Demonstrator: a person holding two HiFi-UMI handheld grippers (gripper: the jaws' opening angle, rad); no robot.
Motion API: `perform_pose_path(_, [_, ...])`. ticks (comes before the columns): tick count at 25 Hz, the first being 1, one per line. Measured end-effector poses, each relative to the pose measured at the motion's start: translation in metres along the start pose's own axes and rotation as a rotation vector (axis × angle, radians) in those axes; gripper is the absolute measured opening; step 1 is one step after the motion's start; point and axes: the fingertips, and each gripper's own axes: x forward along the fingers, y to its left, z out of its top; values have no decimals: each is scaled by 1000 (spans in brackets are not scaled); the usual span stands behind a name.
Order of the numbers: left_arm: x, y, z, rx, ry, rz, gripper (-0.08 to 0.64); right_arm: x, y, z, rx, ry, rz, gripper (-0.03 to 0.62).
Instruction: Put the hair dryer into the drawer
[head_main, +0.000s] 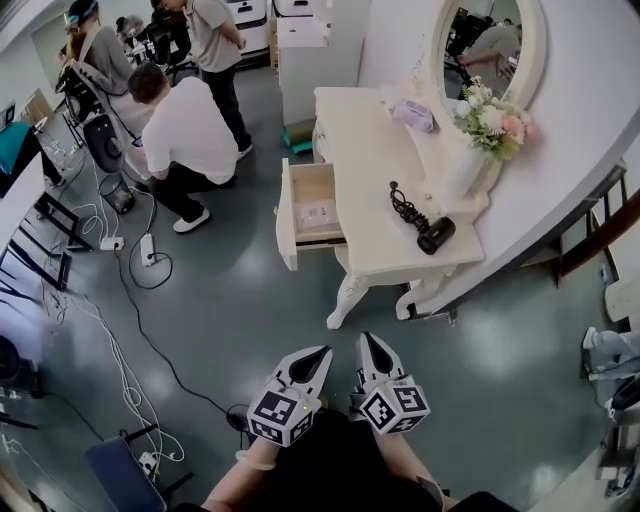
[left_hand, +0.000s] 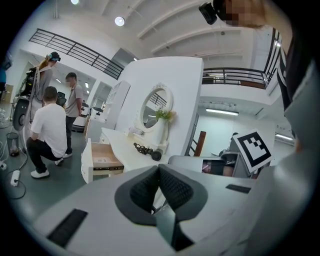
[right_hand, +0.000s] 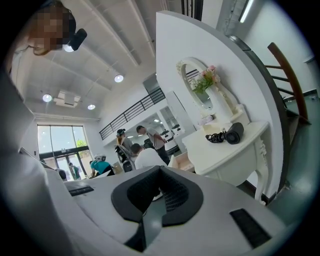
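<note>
White and cream-painted, the desk stands in the upper middle of the head view, against a curved white wall with an oval mirror and a vase of flowers. At the bottom centre of that view both forearms reach forward side by side, holding the left tool and the right tool close together, roughly level, tips pointing up the frame toward the desk and well apart from it. The left tool has its dark ribbed pads pressed together with nothing between them, and the right tool is likewise closed and empty. The black hair dryer lies on the desk top near its lower right edge, its coiled black cord trailing toward the upper left. The drawer is pulled out on the desk's left side and holds a pale sheet whose print is too small to read. Each tool carries a marker cube with black-and-white square patterns; no words can be made out. A person in a white shirt crouches on the grey floor at the upper left.
</note>
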Motion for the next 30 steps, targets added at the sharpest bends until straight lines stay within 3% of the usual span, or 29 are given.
perform_pose_path(6, [2,2,-5,-3,29,-3,-3,7,3,0,4,-1,15,28])
perform_pose_path(16, [45,42,12,-26,45,-26,-3,47,-28,12,10,-21,-59,28])
perform_pose_path(30, [138,125,85,-2,35,-91,-5,168,-70,75,-67,-58,-126,28])
